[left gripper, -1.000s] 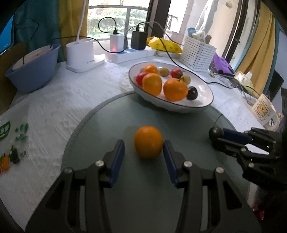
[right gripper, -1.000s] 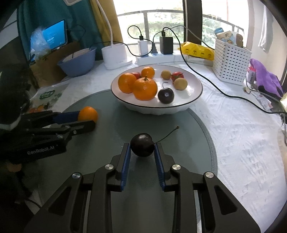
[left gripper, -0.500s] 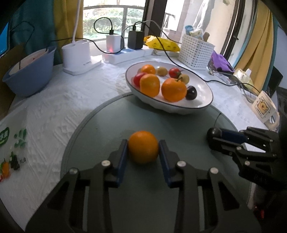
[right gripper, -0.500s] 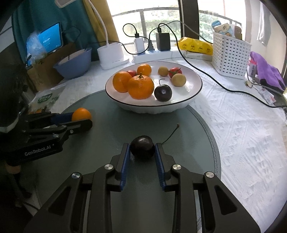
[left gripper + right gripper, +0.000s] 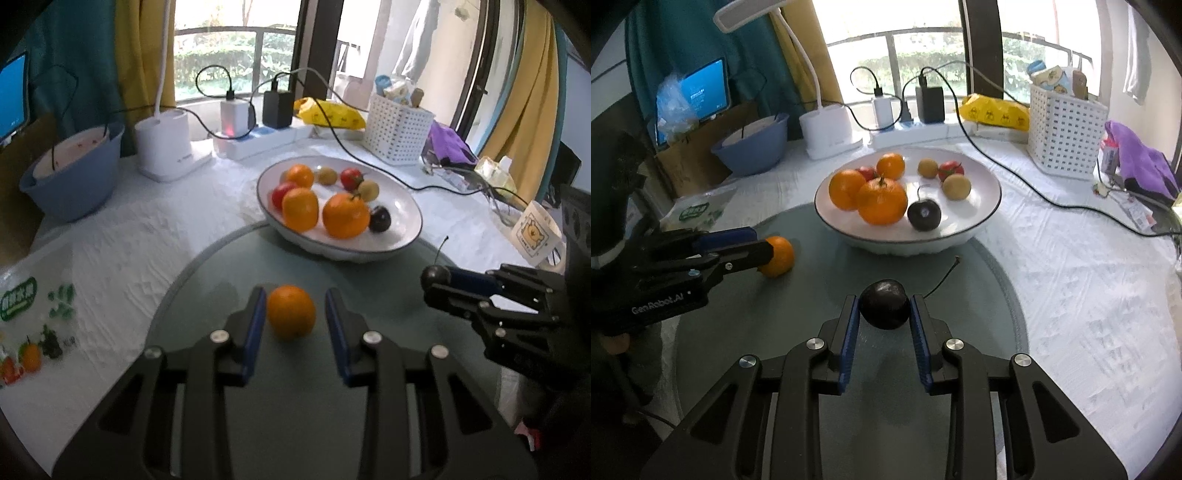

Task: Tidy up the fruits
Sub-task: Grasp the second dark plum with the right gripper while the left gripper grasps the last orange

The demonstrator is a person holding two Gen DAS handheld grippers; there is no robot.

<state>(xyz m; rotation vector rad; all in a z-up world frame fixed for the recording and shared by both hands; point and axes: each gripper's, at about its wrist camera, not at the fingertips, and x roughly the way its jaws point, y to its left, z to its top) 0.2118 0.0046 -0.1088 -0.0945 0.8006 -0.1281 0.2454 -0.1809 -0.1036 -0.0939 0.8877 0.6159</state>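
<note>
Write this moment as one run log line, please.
left gripper: open around orange | right gripper: shut on dark cherry | bowl: holds fruit

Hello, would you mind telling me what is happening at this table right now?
A person is sorting fruit with two handheld grippers. The left gripper straddles an orange on the grey mat, jaws open with gaps either side. The right gripper brackets a dark cherry. The white bowl beyond already holds fruit.
</note>
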